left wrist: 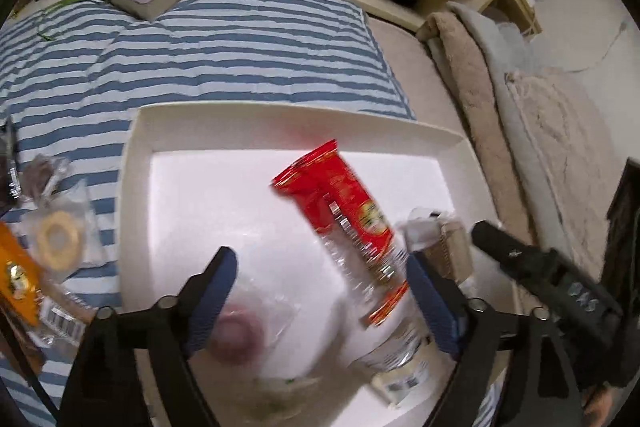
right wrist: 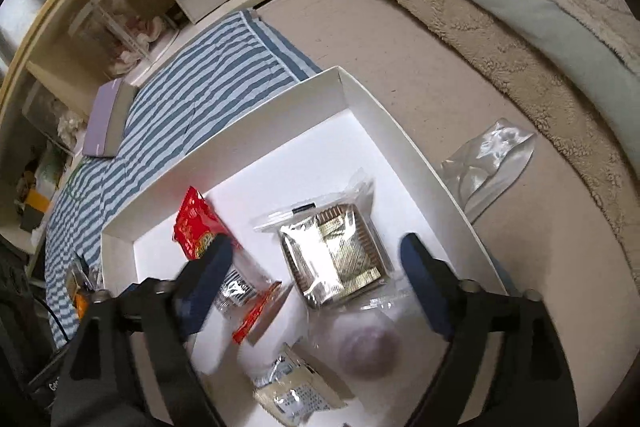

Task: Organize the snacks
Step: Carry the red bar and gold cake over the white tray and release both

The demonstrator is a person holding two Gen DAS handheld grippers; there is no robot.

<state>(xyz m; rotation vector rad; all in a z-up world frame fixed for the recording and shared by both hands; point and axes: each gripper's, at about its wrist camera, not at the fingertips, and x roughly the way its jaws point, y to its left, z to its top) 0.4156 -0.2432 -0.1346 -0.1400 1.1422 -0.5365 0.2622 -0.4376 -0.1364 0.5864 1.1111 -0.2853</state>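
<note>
From my left wrist view, the left gripper (left wrist: 320, 291) hangs with jaws spread and nothing between them over the white box (left wrist: 138, 163), where the red snack packet (left wrist: 340, 215) lies slantwise on the floor of the box, its lower end close to my right-hand finger; I judge it light, crinkly and slippery, best pinched across its narrow middle and not by the sealed ends. A ring biscuit in clear wrap (left wrist: 60, 239) waits outside on the striped blanket (left wrist: 240, 59). From my right wrist view, the right gripper (right wrist: 316, 283) is likewise spread and empty, and the silver-wrapped square snack (right wrist: 332, 259) sits between the jaws, just ahead; it looks stiff but brittle, so I would grip its flat sides gently
</note>
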